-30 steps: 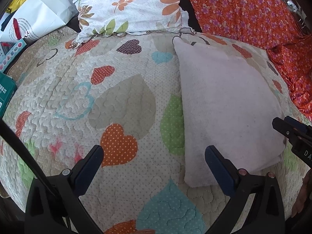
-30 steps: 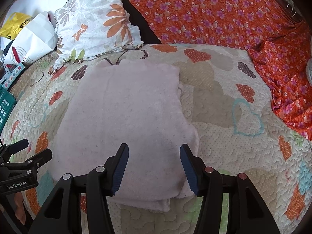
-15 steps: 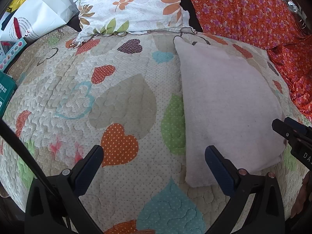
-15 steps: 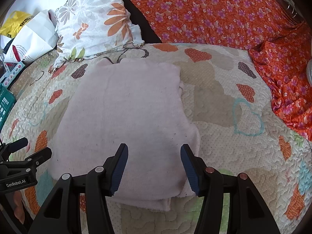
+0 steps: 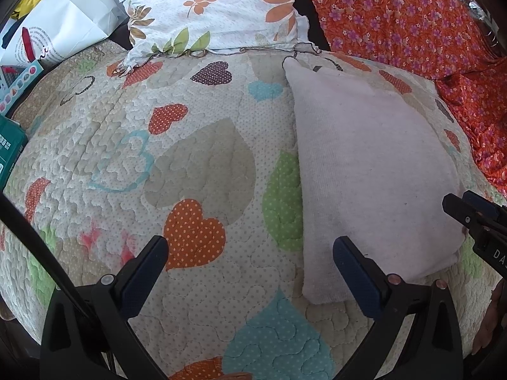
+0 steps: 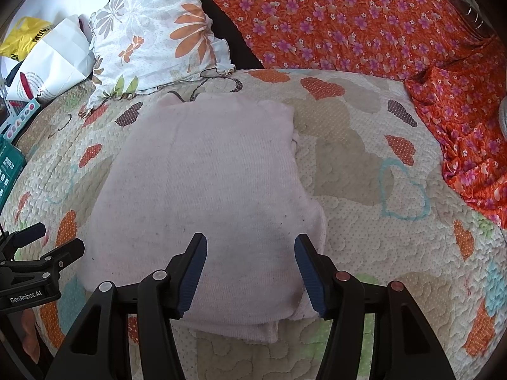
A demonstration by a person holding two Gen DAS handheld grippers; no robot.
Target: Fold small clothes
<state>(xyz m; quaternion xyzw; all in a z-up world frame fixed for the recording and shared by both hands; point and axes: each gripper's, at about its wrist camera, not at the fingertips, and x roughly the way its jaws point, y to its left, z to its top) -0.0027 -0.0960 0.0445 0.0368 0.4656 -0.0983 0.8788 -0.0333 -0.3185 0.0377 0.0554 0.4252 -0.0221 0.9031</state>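
a pale pink folded garment (image 6: 202, 196) lies flat on a heart-patterned quilt (image 6: 364, 164), filling the centre of the right wrist view and the right half of the left wrist view (image 5: 374, 171). in the right wrist view, layered edges of the cloth show at its lower margin, just past the fingertips. the right gripper (image 6: 250, 266) sits at the bottom centre of its own view with its jaws spread and nothing between them but the cloth surface below; whether the tips touch the fabric cannot be told. the left gripper (image 5: 247, 269) sits at the bottom of its view, jaws spread wide and holding nothing, its left finger over bare quilt (image 5: 196, 164) and its right finger over the garment's lower left corner. each gripper shows at the edge of the other's view: the right one at the right edge of the left wrist view, the left one at the lower left of the right wrist view. a floral pillow (image 6: 158, 34) lies at the upper left, an orange flowered cloth (image 6: 364, 22) across the top and right, and a white paper bag (image 5: 60, 28) in the upper left corner.
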